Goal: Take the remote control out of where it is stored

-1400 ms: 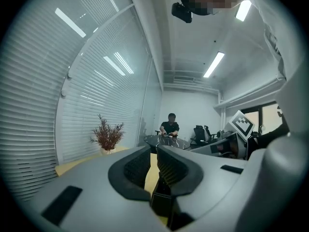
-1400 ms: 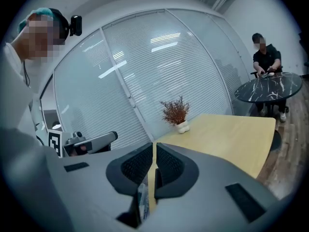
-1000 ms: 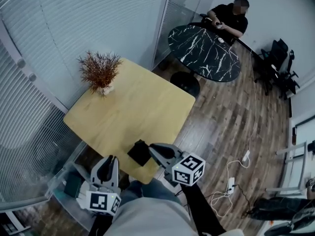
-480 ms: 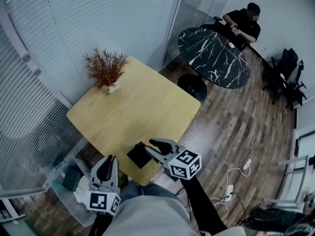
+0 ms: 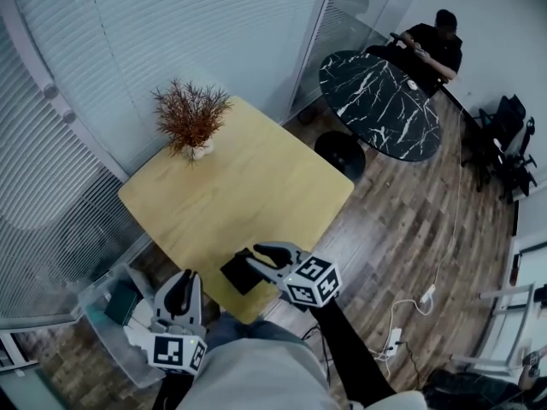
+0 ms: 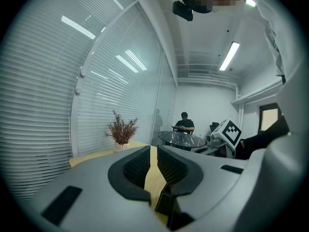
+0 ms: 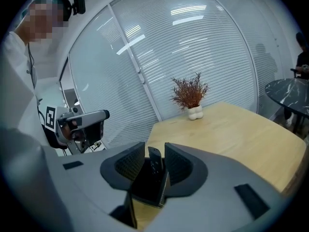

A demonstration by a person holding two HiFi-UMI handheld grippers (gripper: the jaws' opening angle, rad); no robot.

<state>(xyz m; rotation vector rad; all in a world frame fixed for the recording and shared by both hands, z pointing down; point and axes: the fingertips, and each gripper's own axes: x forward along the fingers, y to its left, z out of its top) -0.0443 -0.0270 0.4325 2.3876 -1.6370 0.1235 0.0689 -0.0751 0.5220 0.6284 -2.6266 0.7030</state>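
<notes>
Nearby, plant [image 5: 191,114]; black holder [image 7: 144,186] around remote [image 7: 155,159]

Wood floor [image 5: 402,229], blind-covered glass walls [image 5: 171,32], square yellow table [image 5: 248,195], round black marble table [image 5: 380,101]

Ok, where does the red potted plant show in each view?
Head view: plant upper left.
Left gripper view: plant left of centre, above the jaws.
Right gripper view: plant right of centre, above the jaws.
Shared landmark: the yellow table it stands on.
</notes>
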